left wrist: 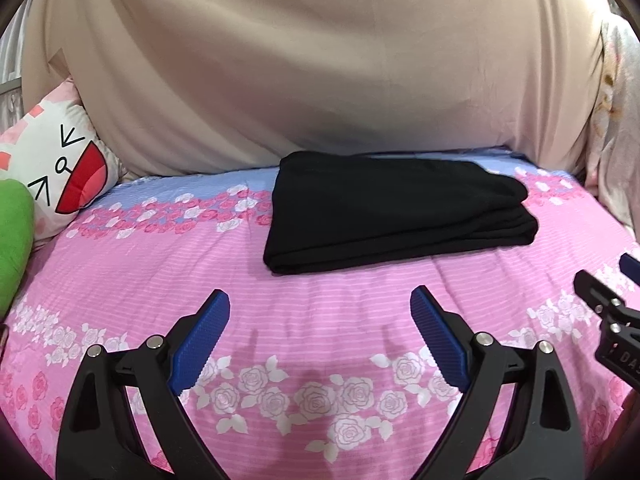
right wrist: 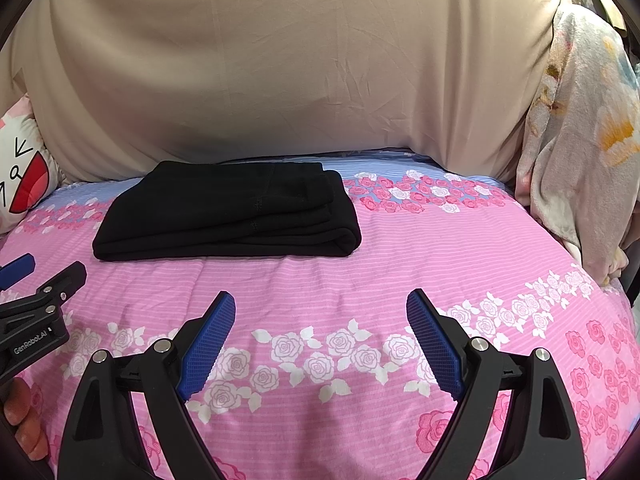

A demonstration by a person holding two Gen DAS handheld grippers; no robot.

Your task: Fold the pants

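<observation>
Pink rose-print bedding covers the bed [left wrist: 320, 320] before us, backed by one beige sheet [left wrist: 320, 60]. We count one pair of black pants [left wrist: 392, 212], folded into a flat stack, two grippers, and one cartoon pillow [left wrist: 60, 168] beside a green cushion [left wrist: 12, 240]. Our left gripper [left wrist: 320, 308] and right gripper [right wrist: 320, 312] hover with jaws spread wide, holding nothing; the pants lie well ahead of both, untouched.
</observation>
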